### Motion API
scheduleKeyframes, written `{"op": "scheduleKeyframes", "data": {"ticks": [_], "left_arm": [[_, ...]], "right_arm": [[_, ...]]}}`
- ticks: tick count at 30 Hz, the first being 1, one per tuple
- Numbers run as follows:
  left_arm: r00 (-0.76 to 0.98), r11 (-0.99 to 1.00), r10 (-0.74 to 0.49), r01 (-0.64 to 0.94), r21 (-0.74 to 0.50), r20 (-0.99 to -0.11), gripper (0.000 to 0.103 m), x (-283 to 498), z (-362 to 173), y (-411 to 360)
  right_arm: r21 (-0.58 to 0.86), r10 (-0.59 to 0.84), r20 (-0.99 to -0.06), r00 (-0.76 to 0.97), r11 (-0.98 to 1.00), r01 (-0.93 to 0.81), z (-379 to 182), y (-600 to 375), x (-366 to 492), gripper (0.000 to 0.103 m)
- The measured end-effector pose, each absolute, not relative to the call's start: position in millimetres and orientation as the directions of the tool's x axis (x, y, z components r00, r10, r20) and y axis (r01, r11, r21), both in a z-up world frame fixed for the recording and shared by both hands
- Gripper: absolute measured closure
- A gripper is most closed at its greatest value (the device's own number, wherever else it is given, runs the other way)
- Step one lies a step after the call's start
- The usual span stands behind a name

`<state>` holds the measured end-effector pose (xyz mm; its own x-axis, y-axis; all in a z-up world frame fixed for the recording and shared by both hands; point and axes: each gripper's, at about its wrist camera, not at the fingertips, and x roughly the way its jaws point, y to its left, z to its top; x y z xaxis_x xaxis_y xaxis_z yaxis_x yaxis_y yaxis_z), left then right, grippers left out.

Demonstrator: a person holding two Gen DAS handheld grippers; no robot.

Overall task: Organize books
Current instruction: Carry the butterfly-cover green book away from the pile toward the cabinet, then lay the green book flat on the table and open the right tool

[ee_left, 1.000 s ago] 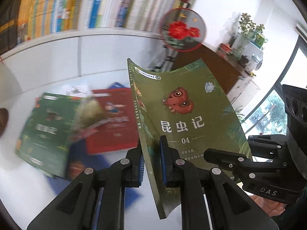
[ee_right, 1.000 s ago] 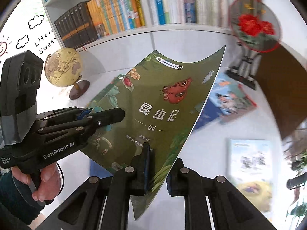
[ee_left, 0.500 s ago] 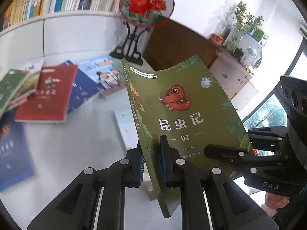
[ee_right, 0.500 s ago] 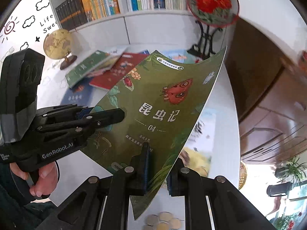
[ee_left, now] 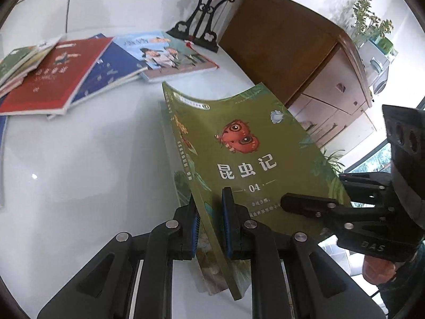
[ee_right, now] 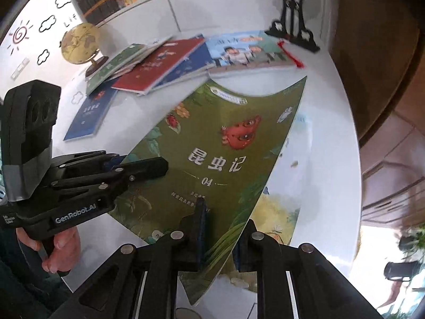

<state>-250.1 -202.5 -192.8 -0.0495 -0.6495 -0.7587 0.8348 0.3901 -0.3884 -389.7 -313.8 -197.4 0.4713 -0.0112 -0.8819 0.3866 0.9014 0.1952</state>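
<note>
- The green insect book [ee_left: 255, 159] hangs tilted over the white table [ee_left: 79, 172], right above a book with a yellow and green cover [ee_right: 276, 210] that already lies flat there.
- The left gripper [ee_left: 209, 220] is clamped on the book's spine edge, near the bottom corner.
- The right gripper [ee_right: 220, 236] pinches the book's bottom edge near the open side; its pads [ee_right: 202, 220] sit against the cover, though the grip looks light.
- Risk: the cover bows between the two grips. If the hands draw together or twist, the cover could crease.
- Risk: if one gripper lets go first, the book may swing from the other grip and land askew on the book below, or push it.
- Risk: the table edge is close on the right; a sliding book could go over.
- The other books, red [ee_left: 50, 79], blue [ee_left: 111, 71] and light blue [ee_left: 170, 55], lie fanned out near the fan stand [ee_left: 196, 29], well apart from this spot.
</note>
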Motion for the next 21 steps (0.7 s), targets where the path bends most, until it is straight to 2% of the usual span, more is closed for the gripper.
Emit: {"op": "scheduleKeyframes", "data": {"ticks": [16, 21], "left_arm": [[-0.081, 0.375, -0.595, 0.852, -0.366, -0.800, 0.082, -260, -205, -201], [0.005, 0.439, -0.560, 0.850, -0.292, -0.828, 0.079, -242, -202, -192]], "right_arm": [[0.245, 0.014, -0.883, 0.469, 0.867, 0.434, -213, -320, -404, 0.086], [0.264, 0.015, -0.877, 0.481, 0.851, 0.454, -215, -327, -411, 0.079]]}}
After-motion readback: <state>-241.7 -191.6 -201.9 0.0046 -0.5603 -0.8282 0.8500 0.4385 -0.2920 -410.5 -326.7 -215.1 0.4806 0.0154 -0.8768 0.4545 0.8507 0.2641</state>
